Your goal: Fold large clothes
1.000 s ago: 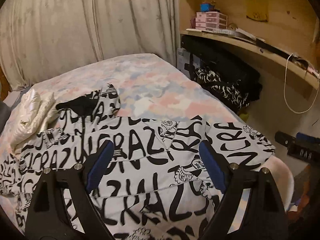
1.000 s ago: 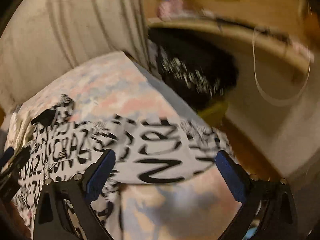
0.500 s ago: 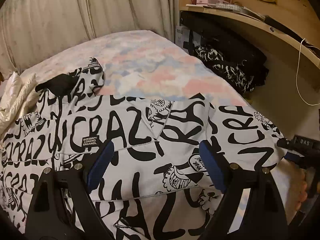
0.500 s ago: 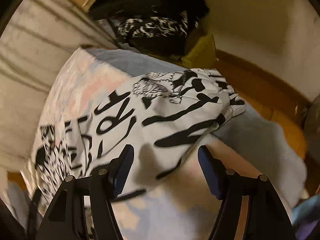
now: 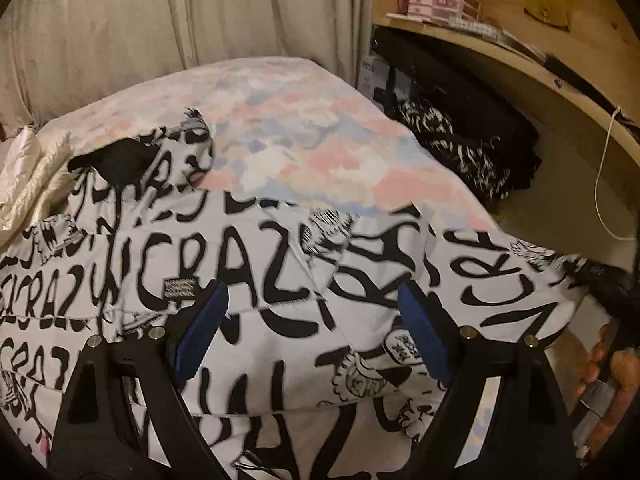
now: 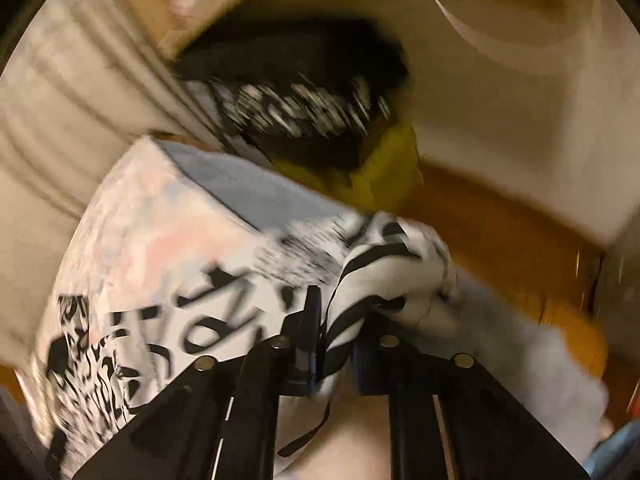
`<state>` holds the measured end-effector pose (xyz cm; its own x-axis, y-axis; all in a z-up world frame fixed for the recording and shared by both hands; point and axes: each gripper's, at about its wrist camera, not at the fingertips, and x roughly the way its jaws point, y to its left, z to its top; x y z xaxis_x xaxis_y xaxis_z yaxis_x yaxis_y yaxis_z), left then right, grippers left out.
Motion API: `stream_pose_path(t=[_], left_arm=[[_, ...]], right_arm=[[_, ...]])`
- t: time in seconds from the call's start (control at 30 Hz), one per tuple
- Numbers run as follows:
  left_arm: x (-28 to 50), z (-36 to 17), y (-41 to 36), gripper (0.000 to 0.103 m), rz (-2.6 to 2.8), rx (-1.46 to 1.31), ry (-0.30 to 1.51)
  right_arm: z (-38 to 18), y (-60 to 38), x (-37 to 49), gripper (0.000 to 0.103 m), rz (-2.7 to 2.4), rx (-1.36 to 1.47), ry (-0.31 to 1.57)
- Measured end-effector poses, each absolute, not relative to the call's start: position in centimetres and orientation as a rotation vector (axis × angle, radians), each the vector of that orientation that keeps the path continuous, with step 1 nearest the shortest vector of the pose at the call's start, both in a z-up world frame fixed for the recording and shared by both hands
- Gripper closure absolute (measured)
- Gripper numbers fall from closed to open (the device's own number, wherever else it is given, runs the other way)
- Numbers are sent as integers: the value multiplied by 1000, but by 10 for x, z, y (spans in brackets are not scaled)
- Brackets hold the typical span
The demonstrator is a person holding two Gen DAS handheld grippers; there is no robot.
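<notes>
Left wrist view, going left to right: a cream padded garment [image 5: 32,176] is bunched at the far left edge of your bed [image 5: 304,136]. Just beside it, the white jacket [image 5: 256,264] with black lettering lies spread flat on the pastel cover, its long axis running across the bed from left to right. Its black-lined collar end [image 5: 116,160] points toward the curtain [image 5: 180,20] on the left, and its far right end reaches the bed's right edge. Your left gripper [image 5: 312,332] hangs over the middle of the jacket with its jaws standing wide apart and no cloth between the blue pads [image 5: 200,332]. At the right edge your hand [image 5: 612,384] holds the other tool.

Right wrist view is blurred by motion. Your right gripper [image 6: 334,340] has just been closing and is now pinched onto the jacket's right end, a fold of the printed cloth bunched between its jaws at the bed's edge.
</notes>
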<state>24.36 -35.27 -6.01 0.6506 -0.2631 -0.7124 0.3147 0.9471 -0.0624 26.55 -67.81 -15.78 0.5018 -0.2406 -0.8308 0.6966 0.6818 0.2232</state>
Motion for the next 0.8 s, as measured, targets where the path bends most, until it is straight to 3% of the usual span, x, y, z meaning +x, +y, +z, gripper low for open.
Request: stream_pose_path(t=[0.17,0.33,0.47,0.6,0.8], left_arm=[[245,-33,-313,18,-287,12,745],[247,-14,-241,18,-221,-97,718],[245,-21,-180,18,-187,-170,744],[242,-40,-138,18,-194,-200,808],[237,-85,-121,18,-248,-234,927]], right_arm=[[-69,-583,296,94,-429,279,690],[-31,-463,320,93,-142,84,633],[-52,-380,325,94,58,34,692],[-107,-315,318,93,187,-43,800],[-170,-248,273,89,305,-179,943]])
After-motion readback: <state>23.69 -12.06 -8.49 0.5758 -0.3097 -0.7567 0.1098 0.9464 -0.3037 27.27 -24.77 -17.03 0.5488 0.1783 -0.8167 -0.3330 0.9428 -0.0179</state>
